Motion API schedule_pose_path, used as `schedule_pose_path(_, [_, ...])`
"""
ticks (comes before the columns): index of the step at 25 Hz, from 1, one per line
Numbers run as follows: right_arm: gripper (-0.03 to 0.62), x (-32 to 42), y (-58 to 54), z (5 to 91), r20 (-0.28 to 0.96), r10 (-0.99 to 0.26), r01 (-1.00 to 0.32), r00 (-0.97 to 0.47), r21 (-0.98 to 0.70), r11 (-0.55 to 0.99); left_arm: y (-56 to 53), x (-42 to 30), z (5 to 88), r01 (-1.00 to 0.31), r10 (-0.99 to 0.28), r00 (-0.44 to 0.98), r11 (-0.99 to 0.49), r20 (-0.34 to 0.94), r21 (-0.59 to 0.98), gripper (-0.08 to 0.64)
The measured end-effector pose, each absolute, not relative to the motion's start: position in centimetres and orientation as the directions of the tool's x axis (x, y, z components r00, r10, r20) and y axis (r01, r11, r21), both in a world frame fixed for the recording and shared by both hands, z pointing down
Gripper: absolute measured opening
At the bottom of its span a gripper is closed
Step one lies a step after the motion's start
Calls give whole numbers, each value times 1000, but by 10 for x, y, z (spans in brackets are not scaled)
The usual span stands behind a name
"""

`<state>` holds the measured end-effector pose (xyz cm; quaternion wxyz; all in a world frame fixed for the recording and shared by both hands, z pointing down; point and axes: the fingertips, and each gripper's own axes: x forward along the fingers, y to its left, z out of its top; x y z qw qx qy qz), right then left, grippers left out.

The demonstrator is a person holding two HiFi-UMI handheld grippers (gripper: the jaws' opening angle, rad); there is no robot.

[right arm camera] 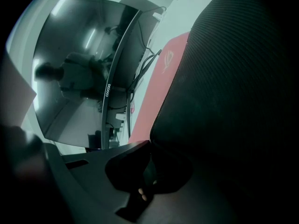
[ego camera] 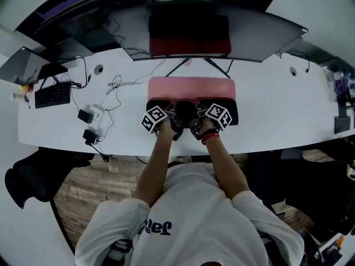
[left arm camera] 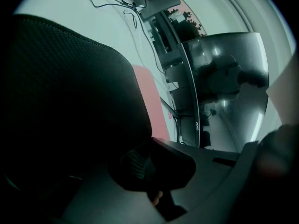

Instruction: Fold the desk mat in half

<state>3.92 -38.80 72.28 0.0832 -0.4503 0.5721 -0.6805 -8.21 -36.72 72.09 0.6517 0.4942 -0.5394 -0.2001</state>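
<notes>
- The desk mat (ego camera: 191,87) lies mid-desk in front of us. Its pink face shows at the far half, and its black underside is turned up at the near edge.
- The left gripper (ego camera: 176,115) and right gripper (ego camera: 195,115) sit side by side at the centre of that raised edge, each with its jaws closed narrowly on the mat's black rim.
- We judge the fold to be about midway: the near edge is up, but not yet laid on the far edge.
- Next we must carry the edge away from us, keep it level, and line it up with the far edge before letting go.
- The monitor stand (ego camera: 178,68) sits just beyond the mat and could catch the edge. The cables (ego camera: 116,87), adapter (ego camera: 91,116) and keyboard (ego camera: 52,95) lie well to the left on the desk (ego camera: 277,110).
</notes>
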Motion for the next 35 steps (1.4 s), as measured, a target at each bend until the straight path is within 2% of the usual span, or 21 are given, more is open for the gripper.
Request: schedule_pose_path(35, [31, 36, -451, 713, 462, -662, -367, -591, -884, -289, -430, -87, 708, -255, -835, 324, 375, 444, 891, 29])
